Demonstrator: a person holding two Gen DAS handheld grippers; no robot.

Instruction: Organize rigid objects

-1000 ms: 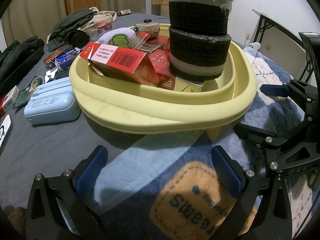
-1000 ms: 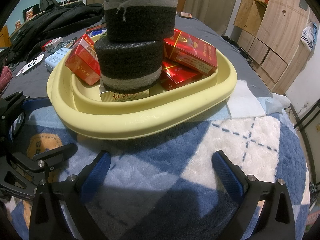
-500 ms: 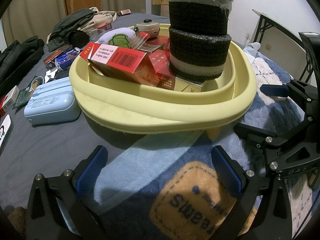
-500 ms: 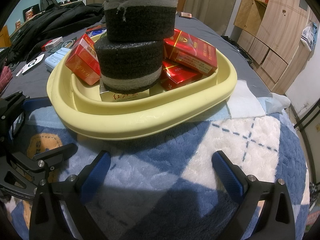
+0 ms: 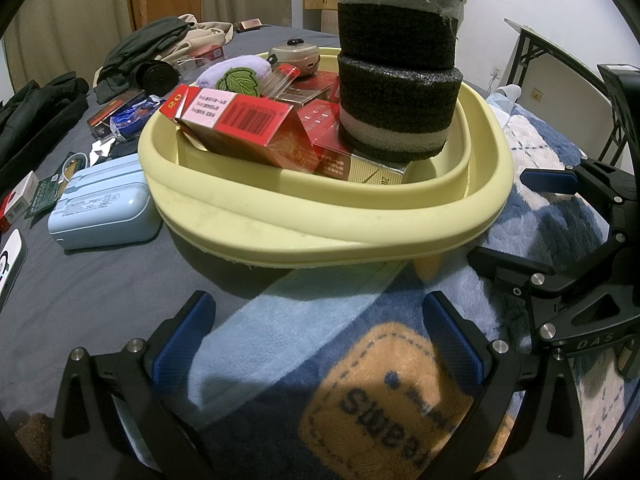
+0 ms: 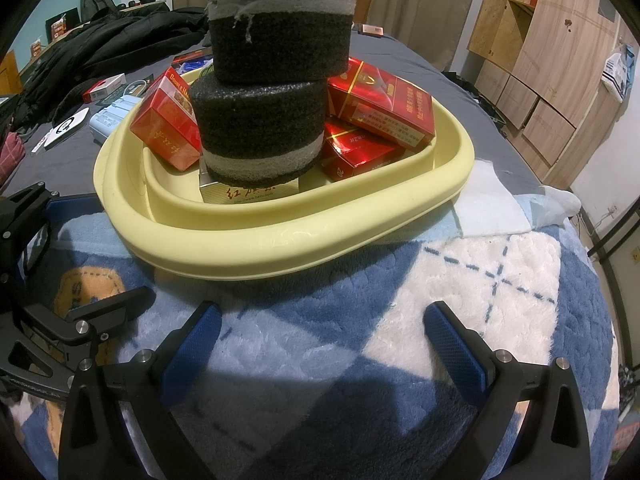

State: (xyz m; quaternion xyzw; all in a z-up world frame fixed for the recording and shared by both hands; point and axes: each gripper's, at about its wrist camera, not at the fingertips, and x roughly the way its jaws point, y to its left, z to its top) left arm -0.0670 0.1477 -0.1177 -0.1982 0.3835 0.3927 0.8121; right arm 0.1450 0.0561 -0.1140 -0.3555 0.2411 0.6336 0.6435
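Yellow basin (image 5: 320, 236) on blanket (image 6: 500, 288), ahead of both grippers, apart from fingertips. Inside: two dark foam rolls (image 6: 276, 92) stacked, red boxes (image 6: 380, 100) around them. Left gripper (image 5: 320, 344) spread wide, empty. Right gripper (image 6: 324, 340) likewise. Small items at basin's far side hard to identify.

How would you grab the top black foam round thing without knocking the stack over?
Grip the top foam disc across its curved side wall, coming level from the front with the right gripper open wide. It sits slightly off-centre on the lower disc, so probably lift straight up.
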